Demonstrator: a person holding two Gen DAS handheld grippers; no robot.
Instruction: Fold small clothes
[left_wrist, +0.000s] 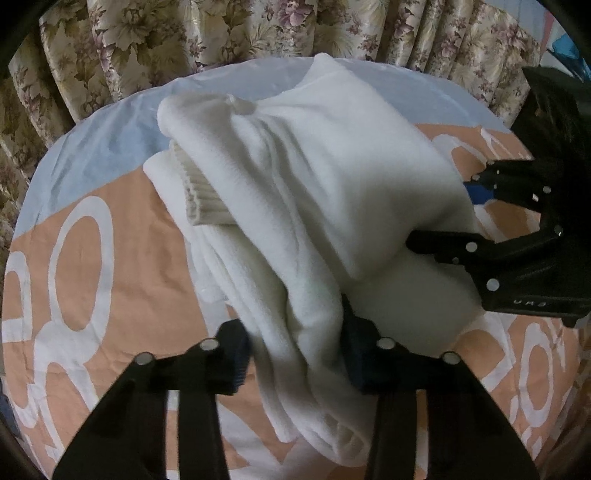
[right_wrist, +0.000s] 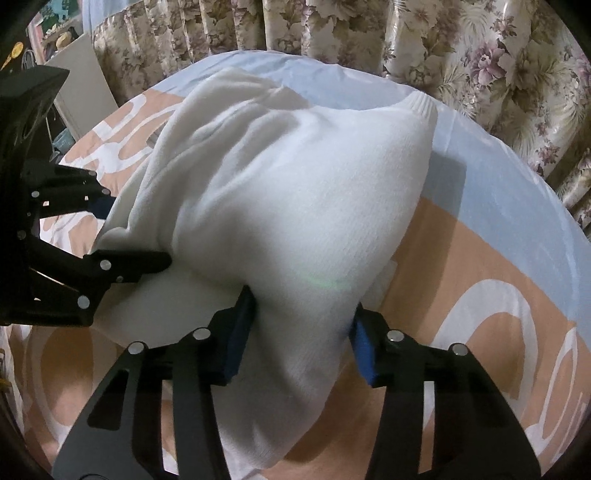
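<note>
A white knit sweater (left_wrist: 295, 192) lies partly folded on the bed, with a ribbed cuff (left_wrist: 201, 192) showing at its left. It also fills the right wrist view (right_wrist: 295, 206). My left gripper (left_wrist: 295, 354) stands open around a fold of the sweater's near edge, the cloth running between its blue-padded fingers. My right gripper (right_wrist: 301, 339) stands open around the sweater's near corner, with cloth between its fingers. Each gripper shows in the other's view, the right one (left_wrist: 447, 218) at the sweater's right side and the left one (right_wrist: 136, 232) at its left side.
The bed has an orange sheet with white patterns (left_wrist: 122, 258) and a pale blue band (left_wrist: 110, 133) at the far side. Floral curtains (left_wrist: 258, 29) hang behind the bed. A white board (right_wrist: 85, 85) leans at the far left in the right wrist view.
</note>
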